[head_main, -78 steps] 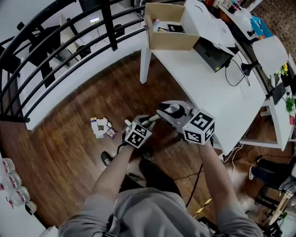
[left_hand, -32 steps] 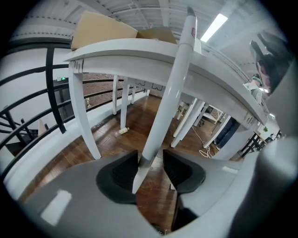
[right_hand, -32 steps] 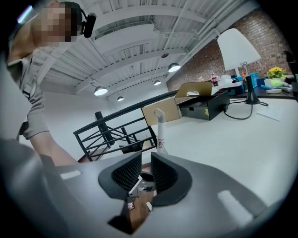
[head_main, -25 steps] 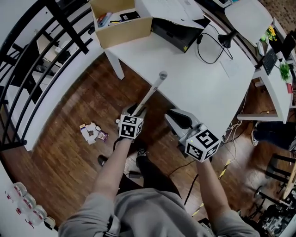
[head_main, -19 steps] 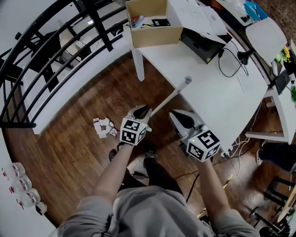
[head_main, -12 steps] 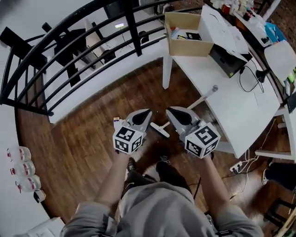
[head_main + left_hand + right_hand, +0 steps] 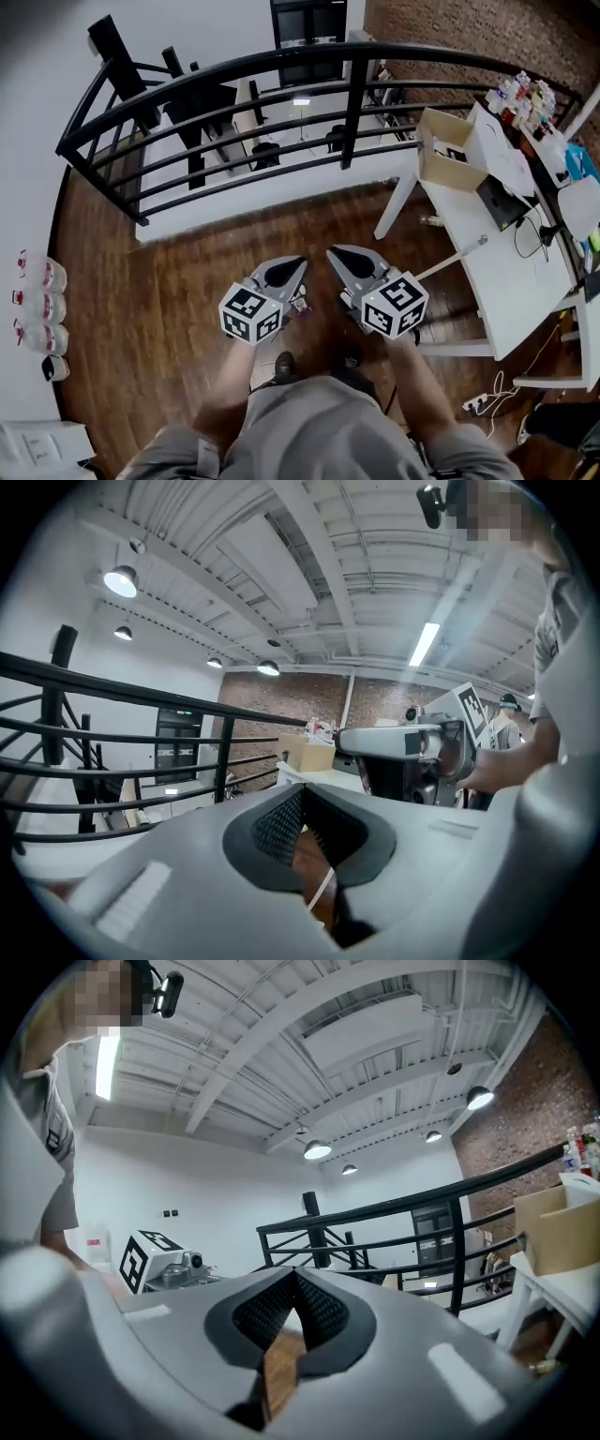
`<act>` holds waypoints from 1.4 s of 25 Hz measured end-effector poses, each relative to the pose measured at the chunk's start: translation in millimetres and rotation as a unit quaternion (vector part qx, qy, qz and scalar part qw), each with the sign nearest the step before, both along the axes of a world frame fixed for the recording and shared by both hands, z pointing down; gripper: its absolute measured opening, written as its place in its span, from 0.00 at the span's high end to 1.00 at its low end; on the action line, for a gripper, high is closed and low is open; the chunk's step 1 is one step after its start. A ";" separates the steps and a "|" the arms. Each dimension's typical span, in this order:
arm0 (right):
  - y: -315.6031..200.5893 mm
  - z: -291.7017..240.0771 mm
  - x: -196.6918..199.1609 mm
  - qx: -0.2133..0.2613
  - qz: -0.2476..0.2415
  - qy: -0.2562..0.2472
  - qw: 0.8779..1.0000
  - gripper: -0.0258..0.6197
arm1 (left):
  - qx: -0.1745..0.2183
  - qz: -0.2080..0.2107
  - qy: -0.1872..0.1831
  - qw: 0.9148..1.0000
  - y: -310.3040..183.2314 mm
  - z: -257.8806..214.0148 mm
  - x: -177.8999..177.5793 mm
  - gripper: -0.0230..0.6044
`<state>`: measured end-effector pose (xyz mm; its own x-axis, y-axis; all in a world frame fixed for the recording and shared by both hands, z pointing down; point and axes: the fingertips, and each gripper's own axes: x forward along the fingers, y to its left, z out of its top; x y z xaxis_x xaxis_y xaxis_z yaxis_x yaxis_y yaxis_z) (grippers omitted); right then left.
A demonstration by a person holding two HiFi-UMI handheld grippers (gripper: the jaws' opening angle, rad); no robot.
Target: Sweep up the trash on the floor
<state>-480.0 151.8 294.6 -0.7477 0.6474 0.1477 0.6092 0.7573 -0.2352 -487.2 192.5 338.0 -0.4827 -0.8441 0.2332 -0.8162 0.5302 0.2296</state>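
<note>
- Left gripper: jaws pressed together, empty.
- Right gripper: jaws pressed together, empty.
- Trash: mid-floor, mostly hidden under left gripper.
- Handle: by table edge.

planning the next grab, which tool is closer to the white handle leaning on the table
Right. In the head view the right tool is just left of the white handle; the left tool is further left, beyond the right one.

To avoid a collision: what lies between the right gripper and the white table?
A pale long handle slants from near the right gripper to the edge of the white table, seen in the head view.
</note>
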 end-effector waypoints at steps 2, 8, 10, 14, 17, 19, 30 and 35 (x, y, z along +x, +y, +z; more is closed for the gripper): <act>30.8 -5.8 1.8 0.004 -0.008 -0.001 1.000 0.96 | 0.002 0.000 0.001 1.000 27.0 -7.1 5.3 0.95; 89.5 -16.1 0.8 0.021 -0.014 -0.007 1.000 0.96 | 0.016 0.000 -0.014 1.000 85.2 -29.3 9.1 0.95; 103.1 -18.0 2.7 0.023 -0.015 -0.009 1.000 0.96 | 0.016 0.000 -0.018 1.000 98.7 -34.2 9.9 0.96; 124.7 -20.6 7.1 0.026 -0.018 -0.013 0.999 0.96 | 0.012 0.007 -0.023 1.000 113.9 -38.1 15.4 0.95; 134.5 -18.9 8.5 0.029 -0.020 -0.012 0.999 0.96 | 0.011 0.010 -0.025 1.000 120.1 -37.6 18.4 0.95; 138.7 -18.1 8.5 0.032 -0.016 -0.012 0.999 0.96 | 0.011 0.012 -0.028 0.999 124.4 -38.0 18.9 0.95; 138.3 -26.4 13.5 0.035 0.002 -0.022 0.999 0.96 | 0.015 0.015 -0.030 0.999 128.4 -41.8 23.2 0.95; 133.6 -32.3 16.7 0.033 0.008 -0.027 0.999 0.96 | 0.017 0.017 -0.037 0.999 123.6 -49.0 26.5 0.96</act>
